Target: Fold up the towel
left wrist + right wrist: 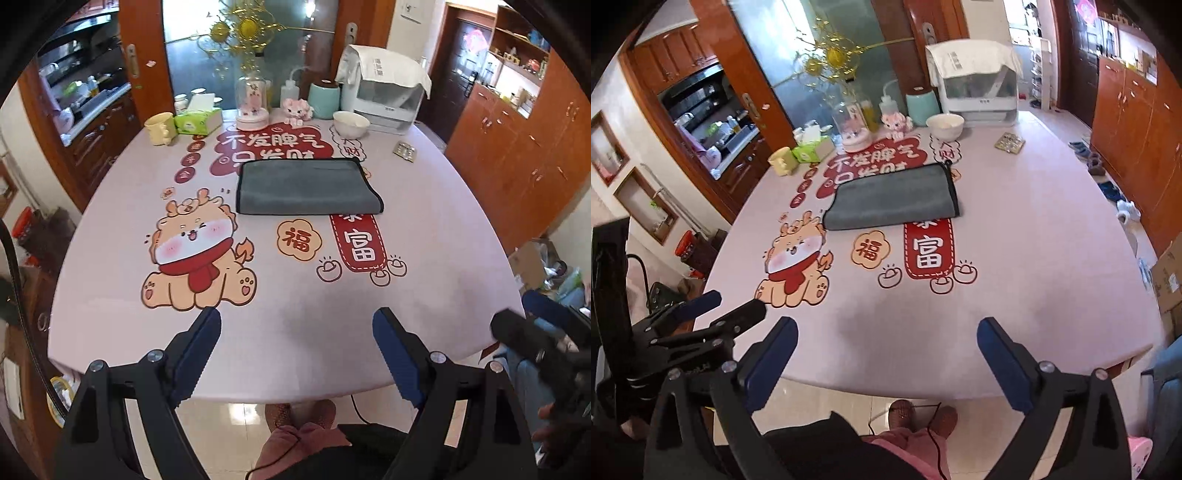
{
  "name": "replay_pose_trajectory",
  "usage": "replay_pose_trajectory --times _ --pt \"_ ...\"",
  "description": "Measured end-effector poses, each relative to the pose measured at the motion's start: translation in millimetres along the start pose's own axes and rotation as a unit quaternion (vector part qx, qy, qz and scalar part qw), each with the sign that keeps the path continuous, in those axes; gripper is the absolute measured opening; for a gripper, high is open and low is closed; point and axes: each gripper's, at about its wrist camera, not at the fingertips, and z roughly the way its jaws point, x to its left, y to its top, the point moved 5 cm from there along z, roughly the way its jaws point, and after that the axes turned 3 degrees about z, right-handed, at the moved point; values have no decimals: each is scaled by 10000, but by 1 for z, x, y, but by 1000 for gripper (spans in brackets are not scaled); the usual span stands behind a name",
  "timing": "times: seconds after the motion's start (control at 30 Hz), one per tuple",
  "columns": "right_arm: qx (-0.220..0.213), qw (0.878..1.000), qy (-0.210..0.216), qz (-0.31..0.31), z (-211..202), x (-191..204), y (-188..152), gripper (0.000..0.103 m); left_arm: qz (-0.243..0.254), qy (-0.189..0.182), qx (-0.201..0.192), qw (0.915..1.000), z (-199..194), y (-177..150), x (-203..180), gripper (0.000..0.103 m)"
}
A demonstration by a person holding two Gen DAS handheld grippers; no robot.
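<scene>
White bowl [350,123] behind folded towel [308,186]

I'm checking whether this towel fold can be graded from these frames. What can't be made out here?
- Towel layers: both views show only its top face, so the number of folds underneath is hidden.
- Packet near the table's right edge: print too small in both views.
- Right gripper in the left wrist view: only a motion-blurred dark shape at the frame edge.
- White appliance: a cloth covers its top.

Mug [159,128], tissue box [197,120], bowl [350,123]
</scene>
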Motion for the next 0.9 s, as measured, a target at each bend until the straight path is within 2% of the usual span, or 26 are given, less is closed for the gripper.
replay_pose_trajectory --times 0.3,0.63,0.67,0.73,0.83,0.9 --pt "-265 9993 -249 95 -18 4 -20 103 -146 524 -456 9975 -30 -13 5 83" --pt "-203 9998 36 -71 -15 25 -40 103 -282 862 -856 9922 -53 -31 23 84" --pt "-225 9997 49 -100 -16 28 -41 103 -277 867 -868 9921 -54 -31 24 85" --pt "-239 9996 62 -129 -16 31 -42 103 -277 861 -866 9921 -55 -32 25 94" --pt "-208 9997 68 -131 -14 34 -42 103 -290 770 -887 9927 -57 -33 26 102" --pt "-209 9997 61 -140 -13 36 -43 103 -278 744 -917 9926 -58 -33 27 102"
